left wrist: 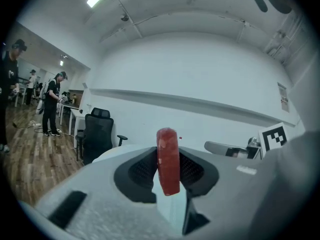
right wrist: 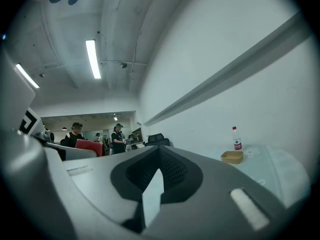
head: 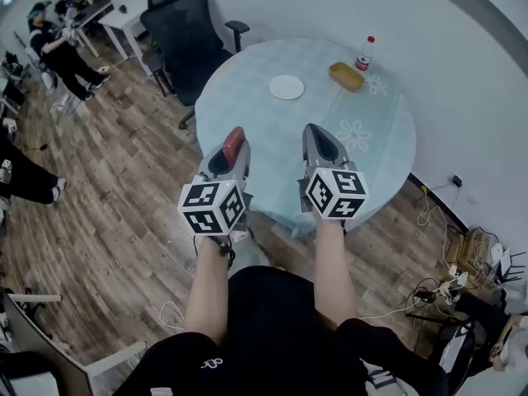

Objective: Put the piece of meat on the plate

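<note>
Between left fingers point(left wrist: 142, 170): meat point(left wrist: 168, 161) clamped | right fingers point(right wrist: 176, 171) closed, empty | head view alone shows plate point(head: 286, 87)

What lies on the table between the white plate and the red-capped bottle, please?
A shallow yellow tray, nearer the bottle than the plate; the head view shows it.

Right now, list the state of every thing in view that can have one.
Left hand-held gripper: shut on the piece of meat.
Piece of meat: held in the air, not yet on the plate.
Right hand-held gripper: shut, nothing between the jaws.
Plate: on the table, empty.
Bottle: upright, red cap on.
Yellow tray: on the table, looks empty.
Office chair: unoccupied.
</note>
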`<state>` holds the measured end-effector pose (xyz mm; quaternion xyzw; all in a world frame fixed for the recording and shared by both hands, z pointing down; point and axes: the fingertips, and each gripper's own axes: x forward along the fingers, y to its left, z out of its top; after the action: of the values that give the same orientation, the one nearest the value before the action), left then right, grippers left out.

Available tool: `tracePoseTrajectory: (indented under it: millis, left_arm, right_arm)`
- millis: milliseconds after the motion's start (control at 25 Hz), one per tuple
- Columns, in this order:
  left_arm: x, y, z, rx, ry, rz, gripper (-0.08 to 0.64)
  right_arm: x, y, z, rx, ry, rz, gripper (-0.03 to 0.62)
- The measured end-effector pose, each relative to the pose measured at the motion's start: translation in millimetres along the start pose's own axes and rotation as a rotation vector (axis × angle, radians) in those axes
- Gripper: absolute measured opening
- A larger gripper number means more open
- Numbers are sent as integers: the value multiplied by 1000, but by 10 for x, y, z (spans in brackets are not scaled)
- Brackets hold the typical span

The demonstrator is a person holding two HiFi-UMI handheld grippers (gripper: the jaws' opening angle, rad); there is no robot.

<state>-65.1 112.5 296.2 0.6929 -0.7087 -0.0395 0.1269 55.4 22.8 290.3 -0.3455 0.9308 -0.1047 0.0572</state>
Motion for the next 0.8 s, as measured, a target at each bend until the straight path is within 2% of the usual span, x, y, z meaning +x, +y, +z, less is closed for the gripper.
tracePoseTrajectory:
  millis: [120, 240, 480, 600, 800]
  left_arm:
    - [-2, 289, -56, -26, 8, 24, 89]
    - [208, 448, -100, -46, 29, 13, 89]
    - [1031, 487, -251, -78, 118, -99, 89]
    - [1464, 535, -391, -119, 163, -144, 89]
    - [2061, 827, -624, -157, 253, -177, 89]
  right_arm:
    - [188, 189, -172, -15, 29, 29, 9]
    - [370, 170, -269, -36, 56, 24, 9]
    - [796, -417, -389, -10, 106, -97, 9]
    - [993, -704, -525, -6, 148, -142, 9]
    - [1447, -1039, -869, 30, 234, -220, 9]
